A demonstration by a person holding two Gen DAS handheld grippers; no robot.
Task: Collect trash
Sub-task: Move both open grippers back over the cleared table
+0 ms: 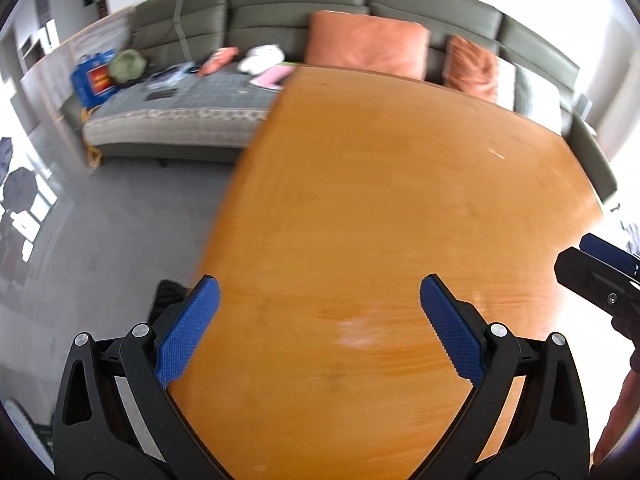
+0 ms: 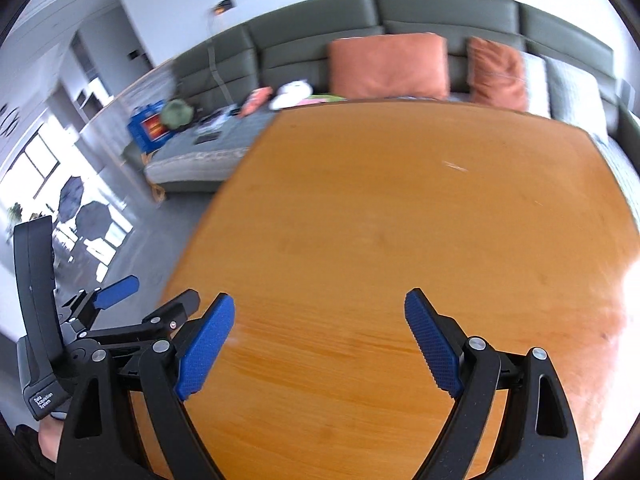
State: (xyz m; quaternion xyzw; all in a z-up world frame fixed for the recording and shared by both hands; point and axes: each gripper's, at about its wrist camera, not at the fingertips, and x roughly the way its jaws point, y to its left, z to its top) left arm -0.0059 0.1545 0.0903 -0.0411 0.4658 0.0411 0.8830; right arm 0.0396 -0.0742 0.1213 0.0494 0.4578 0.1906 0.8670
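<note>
Where both claws gape: smooth orange wood table [image 1: 360, 200], textured blue pads [image 1: 188, 328].

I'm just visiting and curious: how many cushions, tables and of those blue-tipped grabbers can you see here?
Orange cushions: 2, a large one and a smaller one, both on the sofa.
Wooden tables: 1.
Grabbers: 2, the left gripper and the right gripper, both open.
Total: 5.

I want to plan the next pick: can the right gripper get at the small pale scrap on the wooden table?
Probably yes. The right gripper is open and empty, and bare table lies between it and the scrap.
</note>
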